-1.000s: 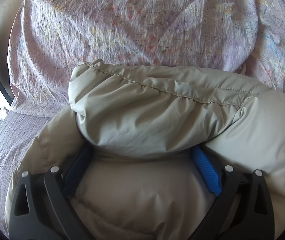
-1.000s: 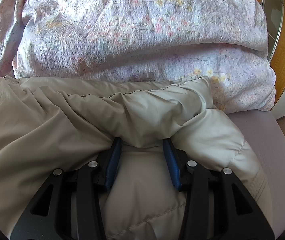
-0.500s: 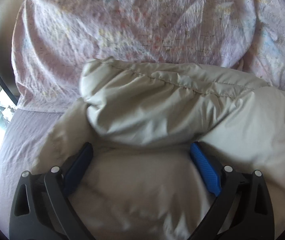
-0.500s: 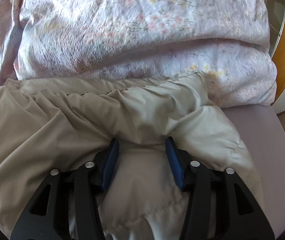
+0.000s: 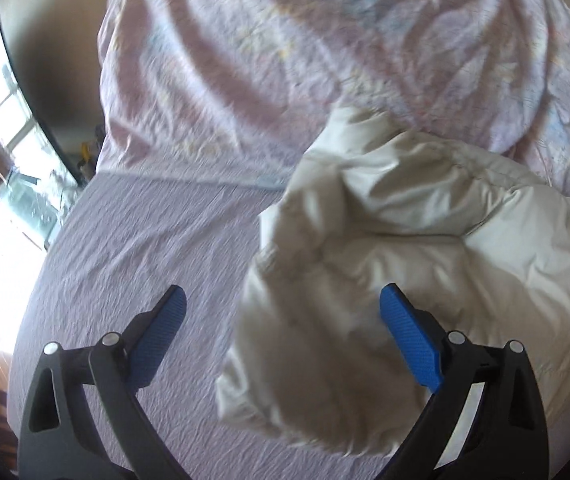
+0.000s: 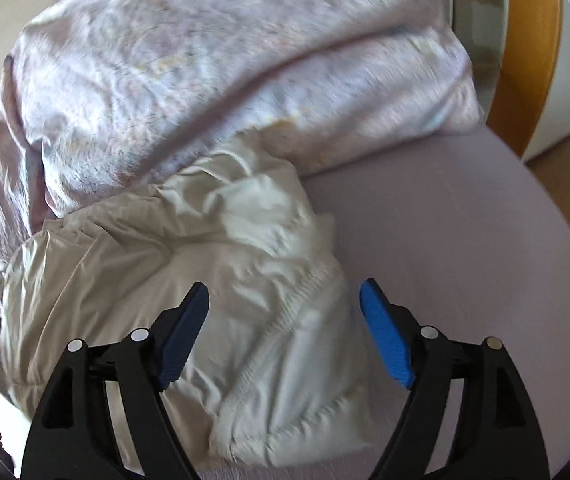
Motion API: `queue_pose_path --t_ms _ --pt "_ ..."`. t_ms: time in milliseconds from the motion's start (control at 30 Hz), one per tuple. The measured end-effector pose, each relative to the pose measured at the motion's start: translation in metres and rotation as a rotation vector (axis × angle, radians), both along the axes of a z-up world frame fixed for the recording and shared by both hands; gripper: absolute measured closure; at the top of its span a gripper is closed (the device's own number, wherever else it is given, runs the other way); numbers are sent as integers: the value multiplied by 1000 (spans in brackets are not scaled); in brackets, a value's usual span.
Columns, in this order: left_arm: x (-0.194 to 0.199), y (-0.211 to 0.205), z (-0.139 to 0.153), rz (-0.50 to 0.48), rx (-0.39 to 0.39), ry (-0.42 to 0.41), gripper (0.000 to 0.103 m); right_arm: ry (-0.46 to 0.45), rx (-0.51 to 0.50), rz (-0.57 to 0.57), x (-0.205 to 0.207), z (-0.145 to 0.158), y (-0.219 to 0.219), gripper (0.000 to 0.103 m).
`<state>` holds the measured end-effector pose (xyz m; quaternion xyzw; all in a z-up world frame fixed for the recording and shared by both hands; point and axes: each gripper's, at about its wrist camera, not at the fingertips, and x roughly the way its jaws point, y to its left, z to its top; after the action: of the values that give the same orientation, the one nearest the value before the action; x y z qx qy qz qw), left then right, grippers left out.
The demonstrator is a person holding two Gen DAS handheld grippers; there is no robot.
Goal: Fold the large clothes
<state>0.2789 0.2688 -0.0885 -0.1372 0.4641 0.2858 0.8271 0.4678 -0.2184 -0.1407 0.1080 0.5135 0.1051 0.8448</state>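
A pale beige padded jacket [image 5: 425, 248] lies bunched on a bed, filling the right half of the frame. The left tongs [image 5: 283, 300] stand wide apart at the bottom edge, their blue pads [image 5: 409, 336] clear of the fabric, one over the jacket, the other over the lilac bedsheet [image 5: 137, 248] at lower left. A crumpled floral duvet [image 5: 285, 52] is heaped across the top of the frame. A bright window [image 5: 1, 128] glares at the left edge. The picture is blurred.

both wrist views angled down, close, sharing jacket [image 5: 405, 248].
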Motion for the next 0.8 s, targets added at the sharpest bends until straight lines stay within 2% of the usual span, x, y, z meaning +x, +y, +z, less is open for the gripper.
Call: queue_pose_path --t_ms 167,267,667,800 --pt "-25 5 -12 26 -88 -1 6 158 155 -45 -8 -25 -26 22" --pt "-24 7 -21 39 -137 4 6 202 217 -58 -13 -33 -34 21" --pt "-25 -11 -41 75 -261 -4 6 316 383 -65 -23 -55 -40 21" --pt "-28 -10 -47 100 -302 -22 5 315 381 -57 -21 -54 -34 22"
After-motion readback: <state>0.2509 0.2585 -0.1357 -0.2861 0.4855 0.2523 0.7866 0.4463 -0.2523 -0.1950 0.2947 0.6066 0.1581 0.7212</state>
